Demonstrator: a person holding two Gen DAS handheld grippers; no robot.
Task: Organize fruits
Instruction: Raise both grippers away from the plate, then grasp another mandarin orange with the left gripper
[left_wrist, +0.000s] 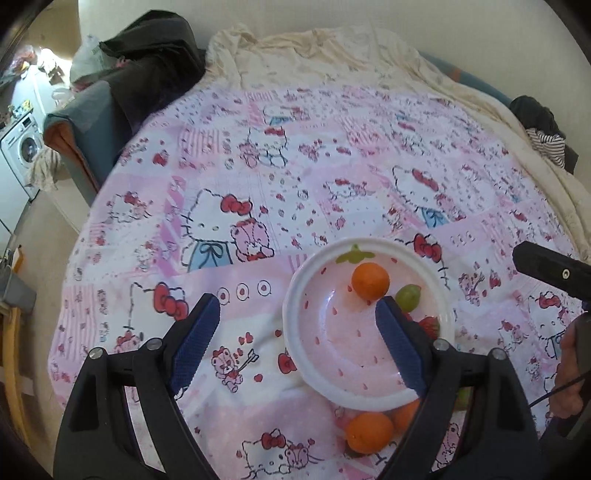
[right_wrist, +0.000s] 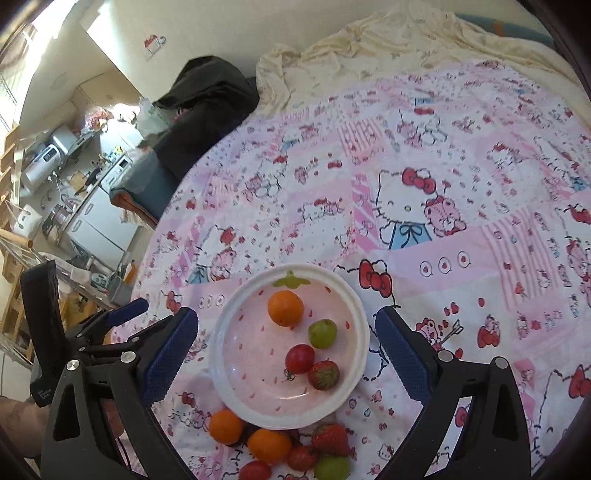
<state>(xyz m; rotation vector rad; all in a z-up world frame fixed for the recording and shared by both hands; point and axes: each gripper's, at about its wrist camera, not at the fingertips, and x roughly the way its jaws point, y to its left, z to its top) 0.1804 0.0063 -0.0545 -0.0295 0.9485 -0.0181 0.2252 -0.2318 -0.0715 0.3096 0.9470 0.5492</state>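
Note:
A white bowl with a pink strawberry-print inside (right_wrist: 236, 376) sits on the bed; it also shows in the left wrist view (left_wrist: 295, 332). In it lie an orange (right_wrist: 285, 308), a green grape (right_wrist: 322, 333), a red grape (right_wrist: 299, 358) and a strawberry (right_wrist: 323, 374). Loose fruit lies on the sheet in front of the bowl: two oranges (right_wrist: 226, 426), a strawberry (right_wrist: 330, 439) and a green grape (right_wrist: 331, 468). My right gripper (right_wrist: 286, 354) is open and empty above the bowl. My left gripper (left_wrist: 295, 339) is open and empty over the bowl's left rim.
A pink Hello Kitty sheet (right_wrist: 443, 184) covers the bed, with a cream blanket (left_wrist: 314, 48) bunched at the far end. Dark clothing (left_wrist: 155, 55) lies at the far left corner. The bed edge drops off to the left, towards a washing machine (left_wrist: 22, 155).

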